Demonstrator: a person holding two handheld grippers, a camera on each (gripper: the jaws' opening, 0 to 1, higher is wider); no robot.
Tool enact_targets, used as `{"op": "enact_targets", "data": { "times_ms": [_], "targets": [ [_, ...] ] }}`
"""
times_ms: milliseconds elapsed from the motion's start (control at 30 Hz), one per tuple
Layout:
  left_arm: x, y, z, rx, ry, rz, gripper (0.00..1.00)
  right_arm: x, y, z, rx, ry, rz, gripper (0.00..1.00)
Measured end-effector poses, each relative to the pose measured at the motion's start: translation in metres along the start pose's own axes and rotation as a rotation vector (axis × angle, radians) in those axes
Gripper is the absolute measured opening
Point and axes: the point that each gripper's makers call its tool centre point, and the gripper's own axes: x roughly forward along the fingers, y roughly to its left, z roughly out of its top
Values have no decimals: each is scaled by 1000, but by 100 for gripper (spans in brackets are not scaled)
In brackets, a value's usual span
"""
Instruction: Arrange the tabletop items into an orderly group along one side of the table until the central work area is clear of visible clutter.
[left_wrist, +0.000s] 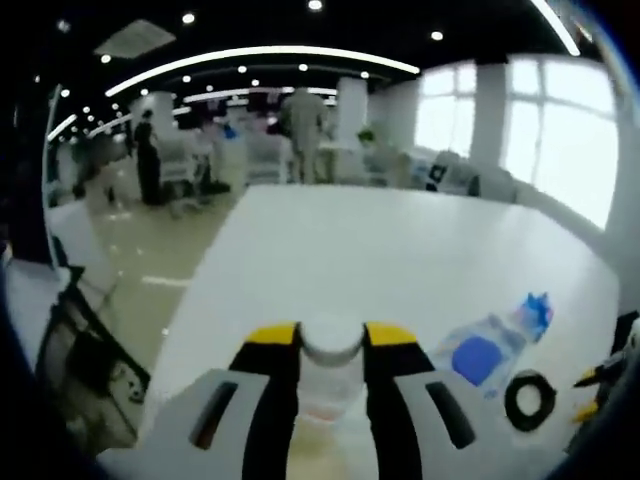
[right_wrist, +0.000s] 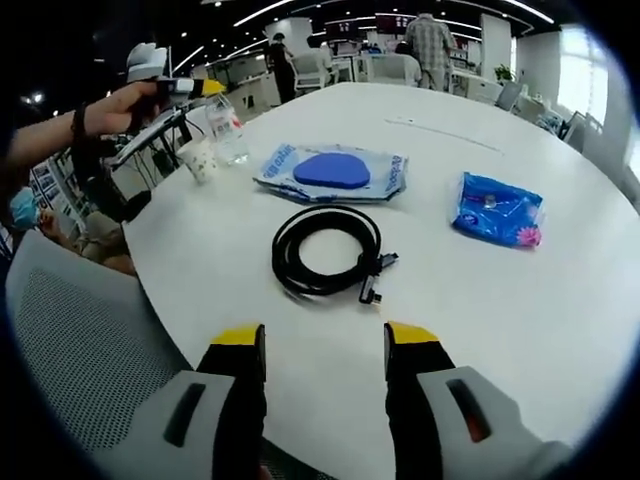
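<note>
A clear bottle is pinched between the jaws of the left gripper, held near the table's far-left edge right beside a paper cup. The right gripper is held open over the near edge with nothing in it, just short of the coiled black cable. Past the cable a clear pack with a blue pad is laid flat, and a blue packet is seen off to the right.
</note>
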Motion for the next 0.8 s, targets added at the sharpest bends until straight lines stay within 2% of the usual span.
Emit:
{"op": "enact_targets", "data": {
  "times_ms": [67, 133, 200, 267, 333, 400, 433, 500, 600, 733, 800],
  "targets": [
    [-1, 7, 0, -25, -7, 67, 21, 0, -1, 0, -2, 2, -3, 47],
    [-2, 9, 0, -67, -8, 99, 21, 0, -1, 1, 4, -4, -3, 47],
    [-2, 6, 0, -28, 2, 109, 21, 0, -1, 2, 10, -6, -5, 47],
    [2, 0, 1, 22, 15, 88, 22, 0, 0, 2, 14, -7, -2, 47],
    [2, -3, -3, 6, 38, 72, 24, 0, 0, 3, 11, -10, -1, 47],
    [3, -8, -3, 6, 38, 34, 36, 0, 0, 3, 10, -9, -1, 47],
    [3, -9, 0, 9, 19, 17, 40, -1, -1, 3, 13, -10, -2, 47],
    [0, -11, 7, 72, -13, -12, 41, -2, -1, 3, 20, -16, -2, 47],
    [-3, -10, 10, 153, -19, -51, 45, -2, -2, 4, 22, -19, -4, 47],
    [-4, -1, 9, 174, -8, -82, 47, -1, -1, 5, 22, -22, -1, 47],
    [-4, 2, 13, 176, -14, -128, 47, -1, -1, 6, 21, -23, -1, 47]
  ]
}}
